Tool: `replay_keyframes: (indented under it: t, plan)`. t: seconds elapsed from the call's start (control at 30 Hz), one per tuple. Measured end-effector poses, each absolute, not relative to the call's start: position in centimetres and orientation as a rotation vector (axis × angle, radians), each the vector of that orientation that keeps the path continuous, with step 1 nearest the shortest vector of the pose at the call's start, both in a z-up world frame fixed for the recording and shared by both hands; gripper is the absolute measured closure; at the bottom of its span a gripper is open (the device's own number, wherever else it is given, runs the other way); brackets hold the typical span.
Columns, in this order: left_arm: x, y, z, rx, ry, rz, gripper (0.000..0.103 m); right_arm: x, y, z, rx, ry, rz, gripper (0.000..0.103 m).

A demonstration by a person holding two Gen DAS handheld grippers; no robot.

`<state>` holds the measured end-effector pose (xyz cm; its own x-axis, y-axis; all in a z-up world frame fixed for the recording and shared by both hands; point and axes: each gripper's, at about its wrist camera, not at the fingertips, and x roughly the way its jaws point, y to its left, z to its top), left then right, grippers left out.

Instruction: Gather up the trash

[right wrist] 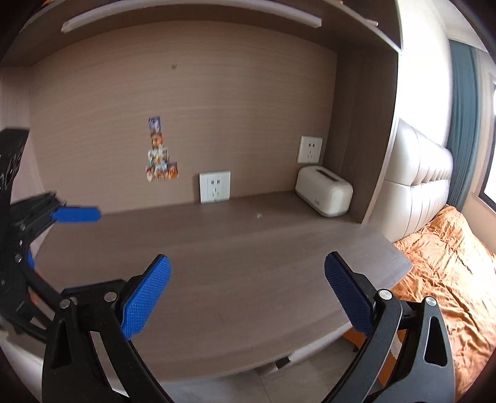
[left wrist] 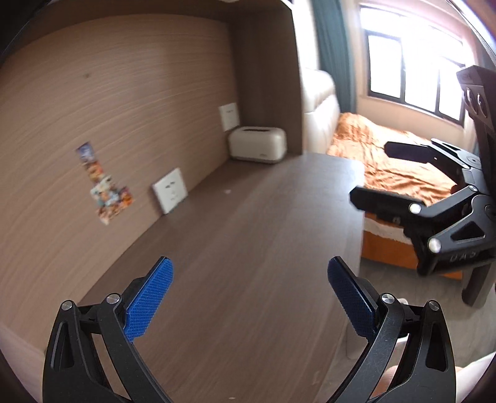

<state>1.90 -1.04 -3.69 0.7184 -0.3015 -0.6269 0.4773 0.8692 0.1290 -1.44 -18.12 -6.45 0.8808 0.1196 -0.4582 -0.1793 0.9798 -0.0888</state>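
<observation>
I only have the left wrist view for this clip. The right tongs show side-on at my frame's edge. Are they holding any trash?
Observer: No. In the right wrist view the right tongs stand open, with nothing between the blue pads.
Operator: My view cuts off near the top of the alcove. Is there anything up there?
Observer: A pale light strip runs overhead, above the wooden back panel.
</observation>
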Motion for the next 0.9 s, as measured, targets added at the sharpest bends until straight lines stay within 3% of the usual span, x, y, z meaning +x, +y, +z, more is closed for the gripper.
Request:
replay_keyframes:
  t: [0.4,0.9]
  plan:
    - [4.0,5.6,-1.6,0.094,0.611,-0.276,0.005,0.9,-14.3,-3.9,-0.096,0.429,0.194,0.004]
    - [5.1,6.4,-1.1,0.097,0.585,-0.247,0.005,1.5,-12.6,-3.7,-0.122,0.404,0.192,0.004]
